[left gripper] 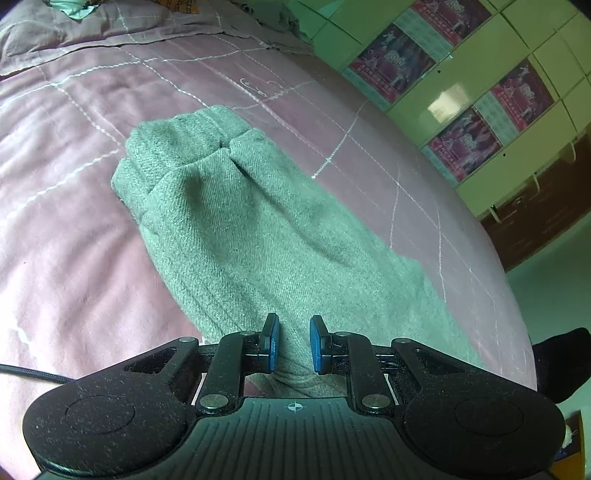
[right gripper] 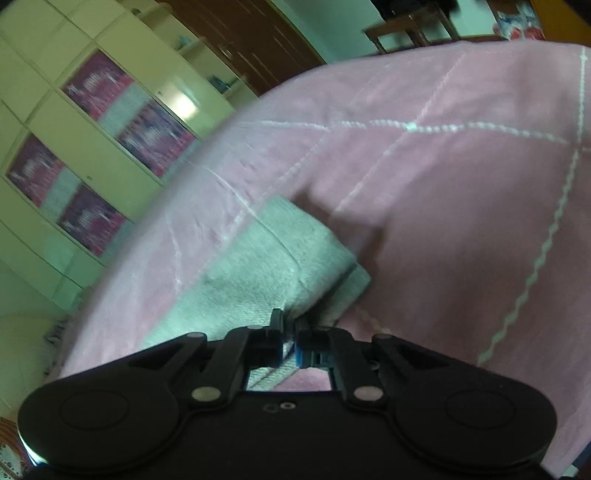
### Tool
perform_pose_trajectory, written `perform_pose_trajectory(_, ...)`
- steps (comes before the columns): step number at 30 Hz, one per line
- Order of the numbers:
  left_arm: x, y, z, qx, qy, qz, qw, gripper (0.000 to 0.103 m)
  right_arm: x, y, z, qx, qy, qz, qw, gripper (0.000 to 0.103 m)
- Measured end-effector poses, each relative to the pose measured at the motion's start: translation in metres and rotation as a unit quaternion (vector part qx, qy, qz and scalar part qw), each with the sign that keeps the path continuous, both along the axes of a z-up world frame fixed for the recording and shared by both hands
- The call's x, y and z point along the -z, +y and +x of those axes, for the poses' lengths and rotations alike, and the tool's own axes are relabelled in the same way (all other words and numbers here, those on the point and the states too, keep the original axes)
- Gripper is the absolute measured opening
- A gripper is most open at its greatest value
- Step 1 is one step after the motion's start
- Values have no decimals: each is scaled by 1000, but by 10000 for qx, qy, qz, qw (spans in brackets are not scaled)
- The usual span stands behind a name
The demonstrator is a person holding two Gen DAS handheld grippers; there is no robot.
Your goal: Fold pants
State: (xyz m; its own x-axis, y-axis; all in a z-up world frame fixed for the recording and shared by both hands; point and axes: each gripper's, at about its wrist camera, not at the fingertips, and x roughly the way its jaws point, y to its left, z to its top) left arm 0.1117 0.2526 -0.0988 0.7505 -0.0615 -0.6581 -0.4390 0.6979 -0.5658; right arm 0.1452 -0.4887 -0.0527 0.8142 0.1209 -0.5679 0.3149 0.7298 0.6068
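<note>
left wrist view: grey-green pants [left gripper: 236, 221] lie on a bed under a pink quilted bedspread [left gripper: 66, 206] with white stitched lines. the garment runs from mid-frame, where a bunched, gathered end sits in folds, down to the bottom centre and off toward the lower right. left gripper [left gripper: 293, 343] at the bottom centre, blue pads on either side of a ridge of the cloth, jaws narrow and pinching that fabric between them. a black cable [left gripper: 33, 373] trails in from the left edge. upper left: a rumpled pillow or bedding heap [left gripper: 74, 33]. upper right: pale green cupboard doors [left gripper: 480, 122] with pink posters on them, brown furniture below at the right edge. a dark object at the far right edge, cannot tell what.

right wrist view: blurred. shows what the other view does not: a squared, layered end of the pants [right gripper: 280, 258], flat, with a second layer peeking out at its right edge, centre to lower centre of the frame. right gripper [right gripper: 290, 341] at the bottom centre, jaws nearly together on the near edge of the cloth, a thin fold caught between the pads. bedspread [right gripper: 461, 184] fills the right half. cupboard doors [right gripper: 74, 147] with posters sit at the left, a dark wooden door [right gripper: 251, 40] at the top, and a chair or small table [right gripper: 406, 26] at the upper right.

neither view shows the other gripper.
</note>
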Motion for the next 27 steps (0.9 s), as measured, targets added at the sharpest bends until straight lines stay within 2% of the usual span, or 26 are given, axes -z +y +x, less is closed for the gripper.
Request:
perform_pose_trajectory(1, -1, -1, -2, 0, -29, -6, 10000, 18, -1, 2, 0, -10, -15, -40, 10000, 17)
perform_pose_trajectory(2, -1, -2, -3, -3, -17, 29, 10000, 22, -1, 3, 0, -64, -41, -14, 10000, 28)
perform_pose_trajectory(3, 0, -3, -5, -4, -44, 40, 10000, 31, 0, 4, -1, -167, -73, 79, 9998, 34)
perform_pose_trajectory(4, 0, -4, -7, -11, -114, 13, 9999, 38, 2, 5, 0, -275, -98, 186, 9994, 34)
perform_pose_trajectory(5, 0, -6, -8, -18, -177, 0, 9998, 39, 3, 7, 0, -351, -104, 254, 9990, 35)
perform_pose_trajectory(9, -4, -23, 0, 152, -220, 142, 9995, 39, 4, 27, 2, -829, -136, 525, 9951, 35)
perform_pose_trajectory(12, 0, -33, 10, 177, 41, 383, 9991, 39, 1, 41, 4, -1049, -238, 707, 9917, 37)
perform_pose_trajectory(13, 1, -36, 12, 203, 139, 537, 9983, 34, 3, 46, 5, -1104, -259, 835, 9900, 34)
perform_pose_trajectory(14, 1, -39, 14, 222, 224, 704, 9970, 31, 2, 49, 7, -1124, -244, 812, 9900, 10)
perform_pose_trajectory(15, 1, -41, 14, 252, 259, 825, 9959, 28, 1, 54, 9, -1177, -168, 681, 9906, 5)
perform_pose_trajectory(19, -2, -38, 6, 420, 208, 893, 9949, 28, -3, 46, -3, -1135, -140, 559, 9919, 4)
perform_pose_trajectory(22, -8, -37, 1, 369, 53, 823, 9959, 29, -3, 50, -5, -1146, -13, 488, 9922, 6)
perform_pose_trajectory(24, -12, -40, -3, 396, -56, 804, 9960, 29, -10, 60, -8, -1138, -50, 527, 9921, 25)
perform_pose_trajectory(26, -13, -44, -5, 417, -144, 834, 9955, 29, -11, 73, -11, -1394, -91, 746, 9874, 42)
perform_pose_trajectory(27, -12, -45, -6, 391, -145, 813, 9958, 29, -12, 83, -10, -1548, -118, 745, 9851, 43)
